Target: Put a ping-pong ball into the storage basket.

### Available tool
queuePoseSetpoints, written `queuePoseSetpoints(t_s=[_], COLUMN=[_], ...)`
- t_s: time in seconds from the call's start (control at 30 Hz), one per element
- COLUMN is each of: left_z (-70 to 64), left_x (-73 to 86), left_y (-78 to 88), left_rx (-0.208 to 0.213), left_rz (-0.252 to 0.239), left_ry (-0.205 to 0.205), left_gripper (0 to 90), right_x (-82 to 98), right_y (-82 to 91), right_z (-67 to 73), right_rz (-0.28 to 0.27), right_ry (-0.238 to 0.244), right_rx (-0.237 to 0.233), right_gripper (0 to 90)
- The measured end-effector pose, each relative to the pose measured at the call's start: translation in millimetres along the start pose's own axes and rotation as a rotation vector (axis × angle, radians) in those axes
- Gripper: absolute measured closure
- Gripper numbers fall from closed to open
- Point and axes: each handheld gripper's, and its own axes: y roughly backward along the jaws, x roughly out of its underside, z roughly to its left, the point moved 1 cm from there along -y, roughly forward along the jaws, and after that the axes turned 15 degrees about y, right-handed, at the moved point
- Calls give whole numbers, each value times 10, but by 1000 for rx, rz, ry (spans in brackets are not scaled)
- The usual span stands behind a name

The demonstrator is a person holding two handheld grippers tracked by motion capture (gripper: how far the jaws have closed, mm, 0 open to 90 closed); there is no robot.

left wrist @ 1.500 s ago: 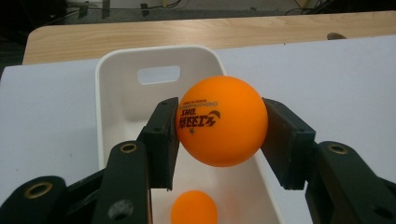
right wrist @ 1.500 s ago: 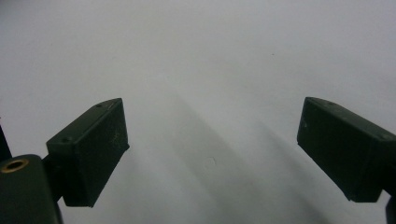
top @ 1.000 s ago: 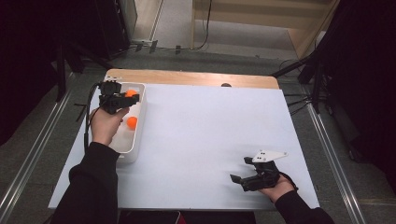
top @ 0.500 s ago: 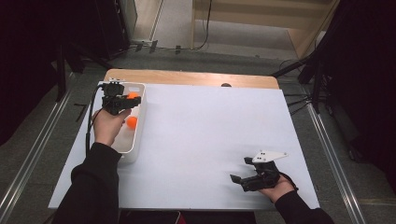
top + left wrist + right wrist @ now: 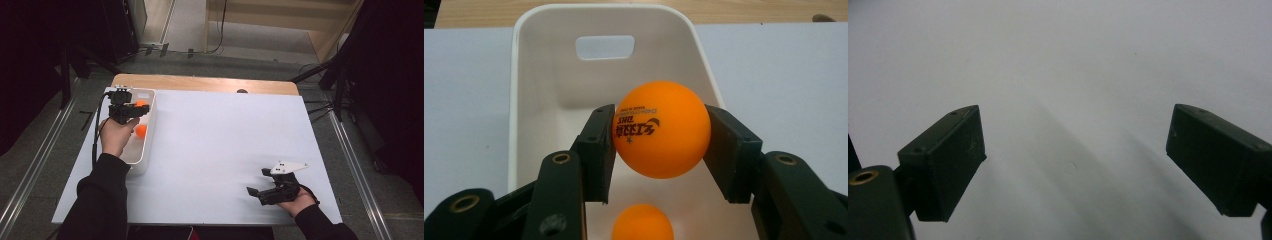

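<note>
Near the bench's (image 5: 215, 150) far left corner, the left tongs (image 5: 131, 111) hover above a white bin (image 5: 148, 145), pinching an orange ball (image 5: 661, 129) between both pads, the printed side turned toward the left pad. A second orange ball (image 5: 141, 131) lies on the bin's floor, just below the first. Over by the near right corner, the right tongs (image 5: 256, 193) rest low above the bare white surface, spread wide with nothing between them.

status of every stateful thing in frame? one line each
left gripper: shut on the printed orange ball, held over the bin
second orange ball: loose in the bin
white bin: upright, open-topped, on the table
right gripper: open, nothing between its jaws, over the white tabletop
</note>
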Motion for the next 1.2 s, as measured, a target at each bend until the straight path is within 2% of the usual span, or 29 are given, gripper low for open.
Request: queuePoseSetpoints(t_s=[0.07,0.17,0.27,0.33,0.4,0.67,0.77,0.9,1.07,1.2], left_z=[1,-2,-1,-7,-27,-172,-233,-325,-410,-458], left_x=[-4,-16,-41,-61,-78,-97,-111,-115,-78,-59], left_y=[2,12,54,94,126,267,336,429,477,504], left_rx=[0,13,44,69,90,146,179,210,275,325], left_rz=[-2,-18,-30,-19,-8,-4,2,2,41,48], left_ry=[-1,13,33,41,33,-12,-22,-53,-93,-104], left_gripper=[497,395,349,342,314,314,314,313,281,281], right_x=[0,-1,0,-1,-1,-2,-2,-1,1,2], right_y=[1,0,-1,-1,-2,3,4,6,8,13], right_z=[0,0,-1,0,-1,2,0,0,-3,-4], right_rz=[0,0,0,0,-1,-1,-2,-1,-5,-6], right_ry=[-4,-3,3,1,0,-2,0,-2,2,2], right_rx=[1,1,0,0,-1,1,-1,-2,2,-1], right_gripper=[73,73,73,73,73,73,73,73,73,73])
